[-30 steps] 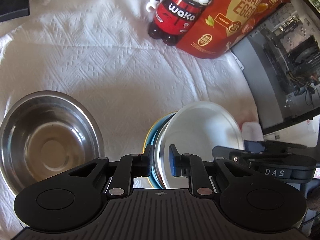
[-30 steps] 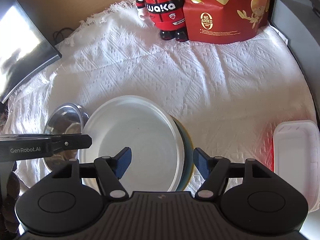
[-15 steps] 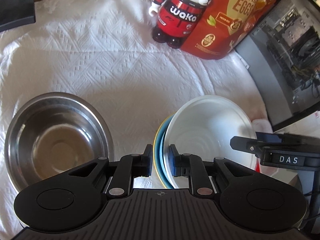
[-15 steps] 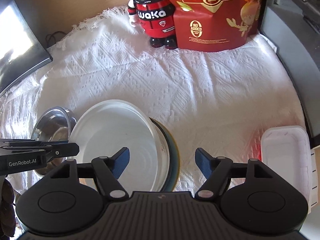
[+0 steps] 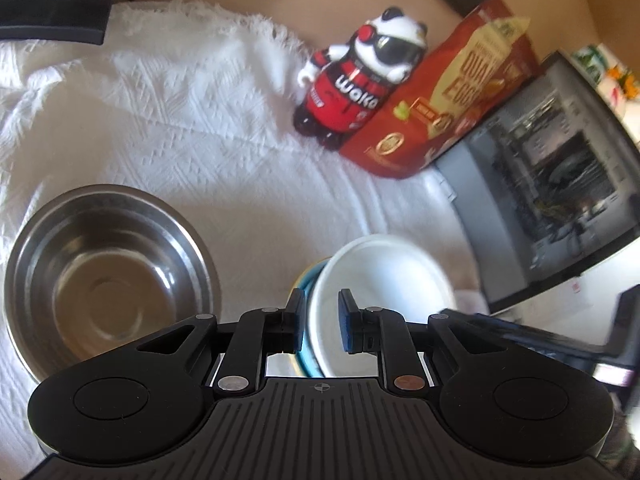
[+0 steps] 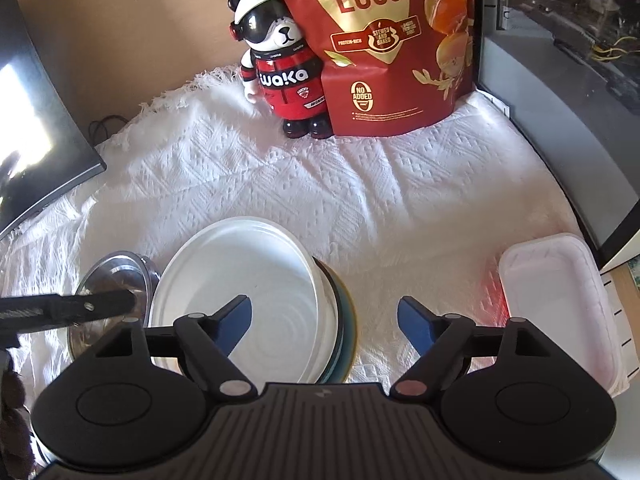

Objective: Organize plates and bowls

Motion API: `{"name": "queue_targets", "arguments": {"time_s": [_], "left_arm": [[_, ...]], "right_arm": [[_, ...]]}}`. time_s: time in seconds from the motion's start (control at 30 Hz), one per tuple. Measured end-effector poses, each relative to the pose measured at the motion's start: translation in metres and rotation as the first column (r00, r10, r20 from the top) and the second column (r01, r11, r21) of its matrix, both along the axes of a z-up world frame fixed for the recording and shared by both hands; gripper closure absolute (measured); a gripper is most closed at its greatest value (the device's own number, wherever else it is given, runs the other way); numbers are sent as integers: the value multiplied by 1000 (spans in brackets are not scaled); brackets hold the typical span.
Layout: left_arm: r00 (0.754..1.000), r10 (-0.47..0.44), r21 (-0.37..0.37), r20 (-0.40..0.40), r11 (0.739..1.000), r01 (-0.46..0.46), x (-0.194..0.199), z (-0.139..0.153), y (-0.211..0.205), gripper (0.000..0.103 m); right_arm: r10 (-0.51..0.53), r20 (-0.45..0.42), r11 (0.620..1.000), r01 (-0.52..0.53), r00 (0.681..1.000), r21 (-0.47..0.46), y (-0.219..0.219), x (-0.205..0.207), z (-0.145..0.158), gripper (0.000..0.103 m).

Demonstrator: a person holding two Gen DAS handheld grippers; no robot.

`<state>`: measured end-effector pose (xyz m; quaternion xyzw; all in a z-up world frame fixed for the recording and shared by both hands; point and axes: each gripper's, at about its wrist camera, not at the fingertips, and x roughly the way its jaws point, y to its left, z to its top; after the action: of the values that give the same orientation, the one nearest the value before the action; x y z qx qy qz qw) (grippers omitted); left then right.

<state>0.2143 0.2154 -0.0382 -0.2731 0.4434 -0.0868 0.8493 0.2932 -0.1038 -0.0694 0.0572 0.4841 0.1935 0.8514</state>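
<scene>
A white bowl (image 5: 384, 272) rests in a blue plate (image 5: 310, 280) with a yellow rim beneath, on the white cloth. My left gripper (image 5: 322, 322) is shut on the near rim of this stack, one pad outside the blue plate and one inside the white bowl. A steel bowl (image 5: 108, 280) stands empty to the left. In the right wrist view my right gripper (image 6: 324, 320) hovers over the right edge of the white bowl (image 6: 248, 280) and blue plate (image 6: 346, 320). Its jaws are opening, and neither pad touches the stack. The steel bowl (image 6: 116, 280) is partly hidden behind the left gripper's body (image 6: 68, 308).
A red bear figure (image 6: 284, 76) and a red quail-egg bag (image 6: 392, 40) stand at the back. A white plastic container (image 6: 556, 304) lies at the right, beside an open computer case (image 5: 552, 176). A dark monitor (image 6: 32, 140) borders the left.
Both cameras have drawn back and tilted up, so more of the back wall shows. The right jaws have spread wider. The left gripper stays on the stack's rim.
</scene>
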Motion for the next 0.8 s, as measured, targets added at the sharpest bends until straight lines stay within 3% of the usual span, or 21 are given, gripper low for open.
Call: {"name": "queue_targets", "arguments": {"time_s": [0.27, 0.37, 0.6, 0.8], "left_arm": [[998, 42, 71, -49, 997, -39, -8, -8, -21, 84], [996, 62, 65, -68, 996, -57, -8, -14, -29, 84], [987, 127, 193, -101, 975, -105, -1, -21, -45, 83], [973, 173, 188, -155, 972, -143, 5, -34, -49, 64]], "right_arm": [[144, 27, 990, -144, 989, 4, 11, 12, -14, 17], [181, 28, 983, -182, 983, 13, 12, 14, -24, 16], [271, -7, 962, -271, 963, -28, 11, 25, -56, 15], [272, -42, 962, -271, 961, 18, 0, 44, -73, 13]]}}
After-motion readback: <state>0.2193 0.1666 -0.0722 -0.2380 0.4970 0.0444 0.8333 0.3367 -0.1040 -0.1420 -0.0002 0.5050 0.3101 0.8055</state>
